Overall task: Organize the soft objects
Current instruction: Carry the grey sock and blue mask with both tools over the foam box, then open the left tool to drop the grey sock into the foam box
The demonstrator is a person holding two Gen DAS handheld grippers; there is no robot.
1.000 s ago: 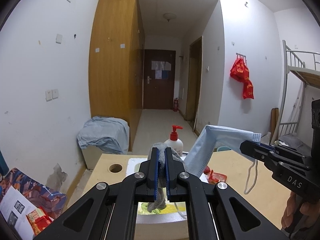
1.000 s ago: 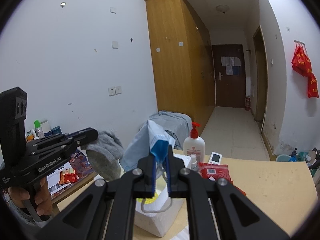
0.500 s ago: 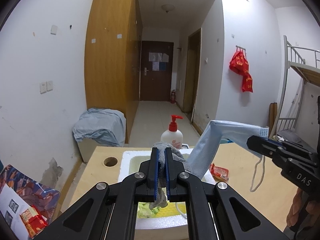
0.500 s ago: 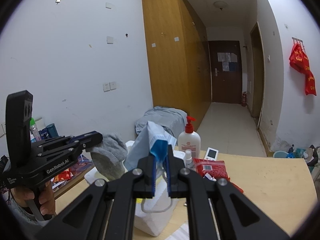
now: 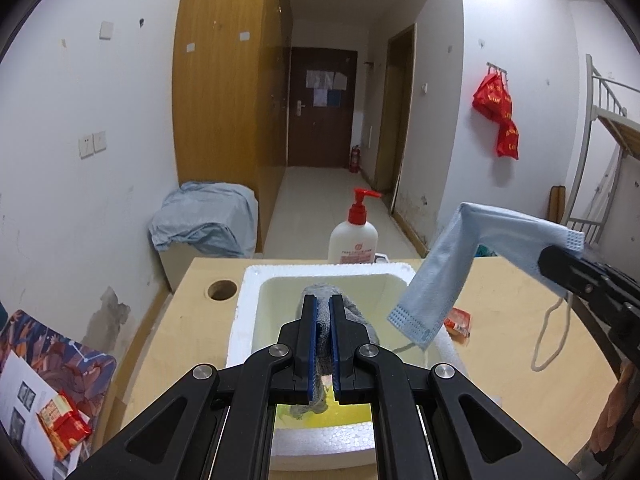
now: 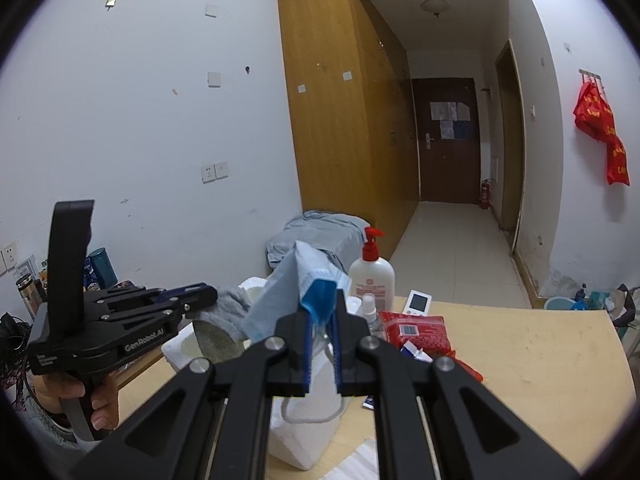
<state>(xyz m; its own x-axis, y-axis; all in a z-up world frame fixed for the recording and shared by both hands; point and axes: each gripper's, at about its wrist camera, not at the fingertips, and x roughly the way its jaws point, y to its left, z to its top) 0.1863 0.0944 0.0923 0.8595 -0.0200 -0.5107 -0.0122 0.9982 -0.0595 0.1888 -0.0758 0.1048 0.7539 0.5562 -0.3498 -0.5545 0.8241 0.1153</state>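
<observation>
Over foam box (image 5: 244,320): left gripper (image 5: 323,312) fingers clamped on grey sock (image 5: 352,316); right gripper (image 6: 320,312) fingers pinch blue mask (image 6: 280,292).

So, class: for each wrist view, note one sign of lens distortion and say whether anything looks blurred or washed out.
Left wrist view: black corners, the wardrobe bows, the bunk frame leans inward; focus sharp, lighting flat and dim. Right wrist view: the same dark rim, the wardrobe leans; the white wall looks evenly lit, with no glare or blur.

Two close wrist fisheyes, down-tilted, sharing foam box (image 5: 246,312) and doorway (image 6: 444,140)
</observation>
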